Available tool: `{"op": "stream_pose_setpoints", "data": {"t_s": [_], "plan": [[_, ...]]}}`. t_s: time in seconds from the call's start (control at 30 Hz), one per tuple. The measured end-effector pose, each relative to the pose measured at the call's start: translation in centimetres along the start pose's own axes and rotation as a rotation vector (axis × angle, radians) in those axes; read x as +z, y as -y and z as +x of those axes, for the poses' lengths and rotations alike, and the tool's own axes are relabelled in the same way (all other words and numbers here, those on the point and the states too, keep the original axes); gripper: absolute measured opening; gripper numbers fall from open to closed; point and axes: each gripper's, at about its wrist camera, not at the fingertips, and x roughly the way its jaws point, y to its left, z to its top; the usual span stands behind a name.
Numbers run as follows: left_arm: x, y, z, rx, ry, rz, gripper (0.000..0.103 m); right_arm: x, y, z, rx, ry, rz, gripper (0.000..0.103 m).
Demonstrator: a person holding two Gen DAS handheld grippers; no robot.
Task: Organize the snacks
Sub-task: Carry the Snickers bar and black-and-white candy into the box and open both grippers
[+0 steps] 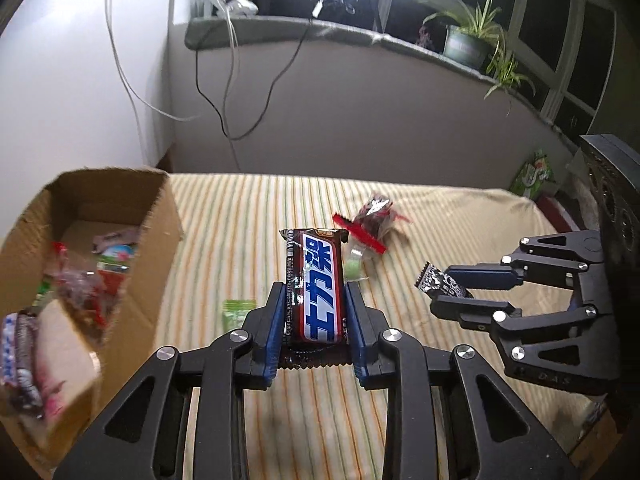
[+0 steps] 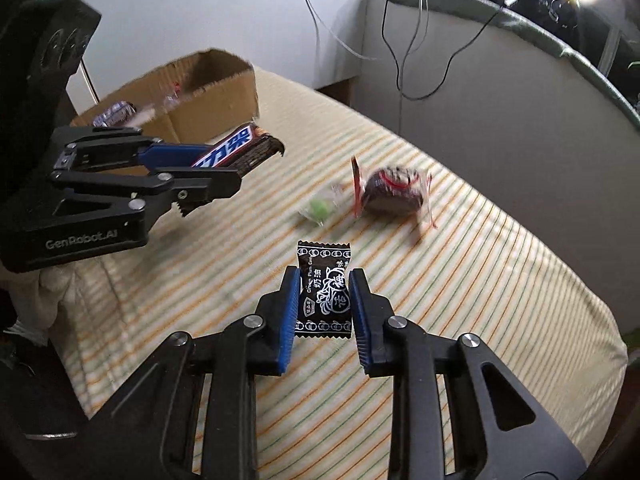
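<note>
Right now the left gripper (image 1: 315, 316) is squeezing a brown chocolate bar (image 1: 315, 284) between its blue fingers (image 1: 273, 330), holding it up over the striped surface (image 1: 248, 216) next to the cardboard box (image 1: 158, 236) of snacks. Over on the other side, the right gripper (image 2: 325, 306) is pinching a small black candy packet (image 2: 325, 290) and tilting down at the surface. Two more candies, a red one (image 2: 394, 192) and a green one (image 2: 320, 208), are lying on the stripes between the grippers.
</note>
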Motion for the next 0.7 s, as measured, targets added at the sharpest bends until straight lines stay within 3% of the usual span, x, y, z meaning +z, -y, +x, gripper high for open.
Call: {"op": "stream_pose_setpoints", "data": {"t_s": [0.3, 0.7], "plan": [[-0.3, -2.1, -4.1, 0.042, 0.076, -0.033, 0.027, 3.2, -2.7, -2.0, 0.009, 0.072, -0.008, 0.026], [-0.3, -8.2, -7.1, 0.145, 0.122, -0.095, 0.027, 9.0, -7.2, 0.2, 0.046, 0.12, -0.036, 0.026]]}}
